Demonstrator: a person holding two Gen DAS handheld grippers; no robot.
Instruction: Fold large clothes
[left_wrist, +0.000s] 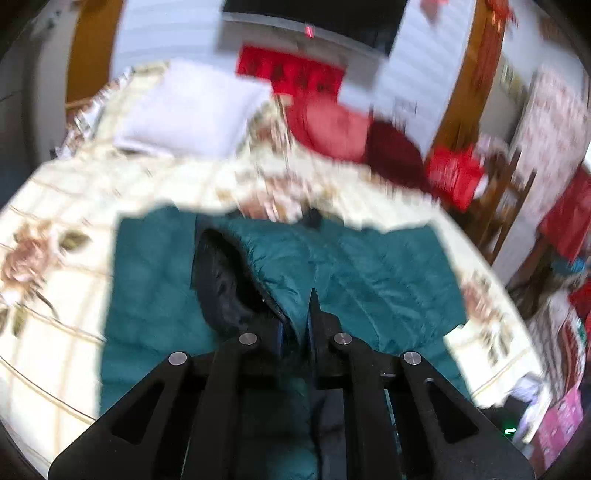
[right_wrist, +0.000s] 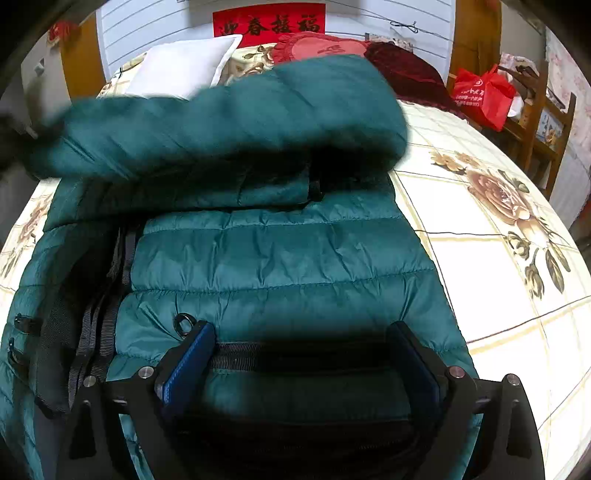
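Teal quilted jacket spread on floral bedspread. Left gripper clenched on puffy fabric; right gripper released, astride black ribbed hem. Dark lining seen only from left.

Before me: bed with floral cream sheet, white pillow, red banner on white panelled wall, wooden chair.

A teal quilted puffer jacket lies spread on the floral bedspread, reaching its near edge. One part is lifted and doubled across its far end, with dark lining and webbing straps showing at its left side.
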